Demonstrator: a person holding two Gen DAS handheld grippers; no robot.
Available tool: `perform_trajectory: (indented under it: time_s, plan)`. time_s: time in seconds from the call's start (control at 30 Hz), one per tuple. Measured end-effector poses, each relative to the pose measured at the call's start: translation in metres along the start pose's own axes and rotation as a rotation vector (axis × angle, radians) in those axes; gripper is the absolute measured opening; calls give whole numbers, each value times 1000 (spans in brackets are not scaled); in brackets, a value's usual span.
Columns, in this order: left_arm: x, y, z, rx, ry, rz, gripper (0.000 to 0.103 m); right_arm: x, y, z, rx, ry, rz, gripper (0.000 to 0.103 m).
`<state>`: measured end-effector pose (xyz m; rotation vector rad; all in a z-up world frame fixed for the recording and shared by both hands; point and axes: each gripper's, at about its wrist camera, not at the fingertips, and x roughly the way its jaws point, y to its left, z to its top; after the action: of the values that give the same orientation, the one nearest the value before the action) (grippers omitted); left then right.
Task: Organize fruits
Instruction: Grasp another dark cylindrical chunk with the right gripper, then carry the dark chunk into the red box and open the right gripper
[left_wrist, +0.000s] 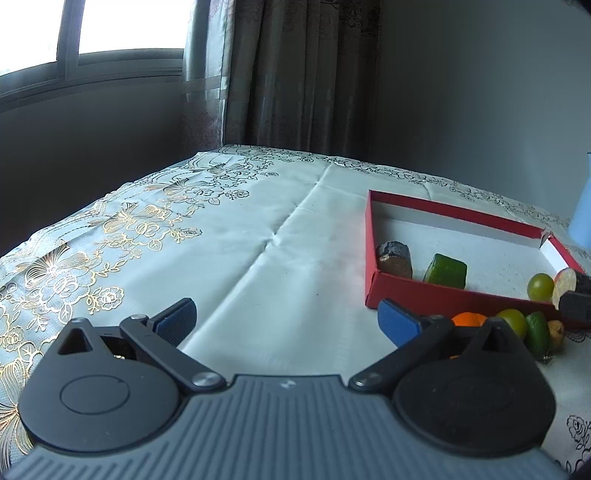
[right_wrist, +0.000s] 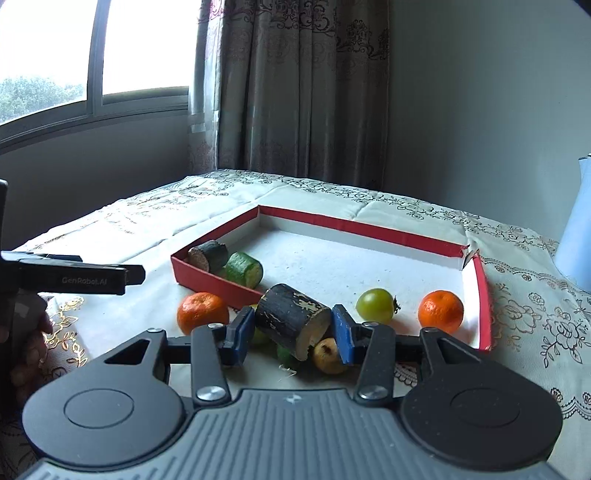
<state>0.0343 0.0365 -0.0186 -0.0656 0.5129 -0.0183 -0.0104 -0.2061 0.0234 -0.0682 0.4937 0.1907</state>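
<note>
A home room. A table with a floral tablecloth (left_wrist: 229, 236) stands below a window (right_wrist: 92, 55). Patterned curtains (right_wrist: 295, 85) hang beside that window.

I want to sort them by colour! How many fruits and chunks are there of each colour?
orange fruits: 2
green ones: 4
black chunks: 2
yellow-brown fruit: 1
Total: 9
</note>
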Motion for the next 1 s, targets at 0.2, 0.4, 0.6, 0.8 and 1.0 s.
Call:
perform_trajectory:
  time_s: [0.2, 0.4, 0.6, 0.8, 1.0]
  plan:
    - [1, 2, 0, -8, 3, -8, 103, 47, -22, 24, 10, 13, -48, 44]
    - [0, 5, 0, -23, 3, -14, 103, 66, -28, 24, 24, 30, -50, 58]
    - [0, 3, 0, -15, 0, -19, 103, 13, -55, 6, 130, -83, -118, 67]
    - [-1, -2, -1, 19, -1, -30, 103, -28, -99, -41, 199, -65, -243, 77]
    - [-10, -19, -3, 100, -30, -50, 103, -28, -119, -53, 288, -48, -230, 78]
